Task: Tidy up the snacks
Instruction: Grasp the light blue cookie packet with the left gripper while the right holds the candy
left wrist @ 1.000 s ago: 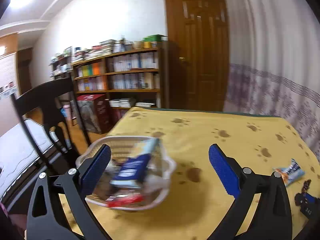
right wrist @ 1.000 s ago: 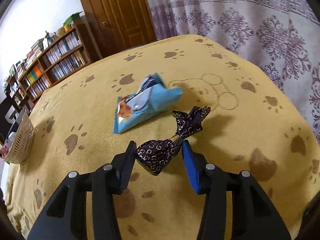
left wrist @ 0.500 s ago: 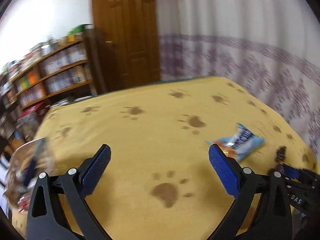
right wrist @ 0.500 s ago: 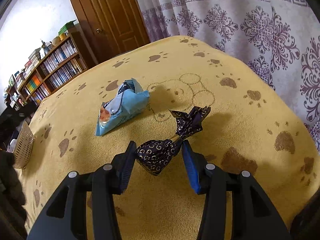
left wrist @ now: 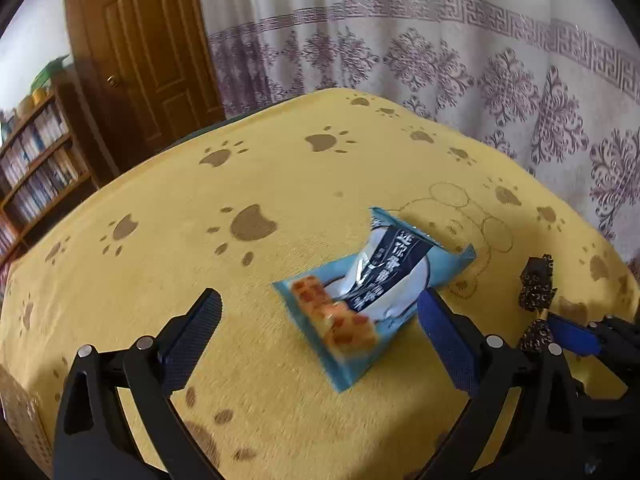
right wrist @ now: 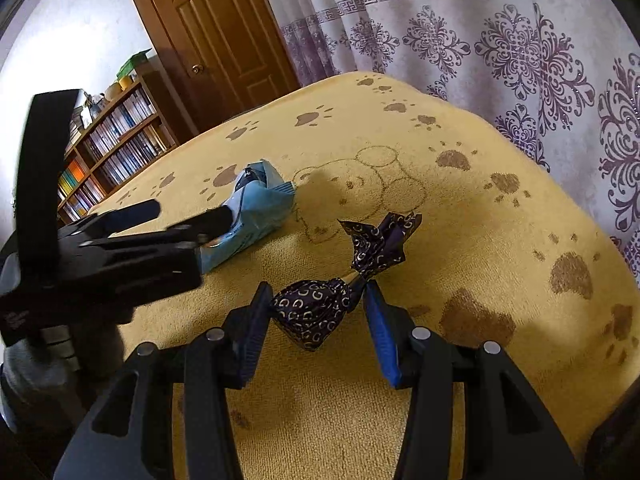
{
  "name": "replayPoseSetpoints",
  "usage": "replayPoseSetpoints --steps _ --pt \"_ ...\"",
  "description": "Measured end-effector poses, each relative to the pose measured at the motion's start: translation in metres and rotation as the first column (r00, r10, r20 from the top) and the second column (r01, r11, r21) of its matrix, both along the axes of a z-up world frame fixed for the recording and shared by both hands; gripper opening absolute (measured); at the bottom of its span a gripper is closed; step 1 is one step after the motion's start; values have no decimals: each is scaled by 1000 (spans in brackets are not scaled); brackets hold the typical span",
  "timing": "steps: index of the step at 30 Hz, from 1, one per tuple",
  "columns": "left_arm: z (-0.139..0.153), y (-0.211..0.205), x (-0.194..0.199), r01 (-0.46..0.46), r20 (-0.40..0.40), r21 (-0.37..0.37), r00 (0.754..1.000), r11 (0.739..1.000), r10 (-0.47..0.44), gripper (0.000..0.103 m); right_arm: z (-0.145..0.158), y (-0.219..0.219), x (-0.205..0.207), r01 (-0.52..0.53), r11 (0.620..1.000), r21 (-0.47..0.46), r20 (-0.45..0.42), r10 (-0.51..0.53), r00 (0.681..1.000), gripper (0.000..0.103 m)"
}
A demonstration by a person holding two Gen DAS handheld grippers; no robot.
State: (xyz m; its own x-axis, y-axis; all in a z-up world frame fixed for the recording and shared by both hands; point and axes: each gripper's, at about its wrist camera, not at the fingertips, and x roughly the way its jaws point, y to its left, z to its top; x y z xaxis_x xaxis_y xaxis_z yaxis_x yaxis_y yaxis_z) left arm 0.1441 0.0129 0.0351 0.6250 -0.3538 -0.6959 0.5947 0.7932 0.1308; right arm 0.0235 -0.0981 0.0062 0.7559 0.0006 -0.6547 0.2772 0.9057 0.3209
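A light blue snack packet (left wrist: pixel 372 292) lies flat on the yellow paw-print cloth (left wrist: pixel 280 184). My left gripper (left wrist: pixel 318 304) is open, its fingers either side of the packet's near end without gripping it. In the right wrist view the same left gripper (right wrist: pixel 188 214) reaches in from the left to the blue packet (right wrist: pixel 260 208). My right gripper (right wrist: pixel 316 292) is shut on a dark purple twist-wrapped candy (right wrist: pixel 316 312), whose loose twisted tail points away. That candy (left wrist: pixel 536 292) and the right gripper (left wrist: pixel 576 332) show at the right edge of the left wrist view.
A white mesh basket's edge (left wrist: pixel 16 420) shows at the lower left. A patterned curtain (right wrist: pixel 520 48) hangs close behind the table's far and right edges. A wooden door (left wrist: pixel 140 48) and a bookshelf (right wrist: pixel 116 140) stand beyond the far left.
My left gripper has swung right, away from the basket of snacks, and now brackets the blue packet. My right gripper keeps its hold on the purple candy.
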Motion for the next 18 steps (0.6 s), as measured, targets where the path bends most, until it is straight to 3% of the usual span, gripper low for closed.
replayPoseSetpoints --steps 8,13,15,16,18 --pt "-11 -29 14 51 -18 58 999 997 -50 100 -1 0 0 7 1000 -1 -3 -7 1000 47" --pt "-13 -28 28 21 -68 32 998 999 -19 100 -1 0 1 6 1000 -2 -4 -6 1000 47" --pt "-16 -23 31 14 -97 6 995 1000 -13 89 -1 0 1 6 1000 -2 -5 -6 1000 48" --pt "-19 -22 33 13 -121 -3 993 1000 -14 79 -1 1 1 5 1000 -2 -5 -5 1000 48" --pt "-20 -19 33 5 -123 -15 992 1000 -7 73 -1 1 1 4 1000 -5 -6 -4 1000 48"
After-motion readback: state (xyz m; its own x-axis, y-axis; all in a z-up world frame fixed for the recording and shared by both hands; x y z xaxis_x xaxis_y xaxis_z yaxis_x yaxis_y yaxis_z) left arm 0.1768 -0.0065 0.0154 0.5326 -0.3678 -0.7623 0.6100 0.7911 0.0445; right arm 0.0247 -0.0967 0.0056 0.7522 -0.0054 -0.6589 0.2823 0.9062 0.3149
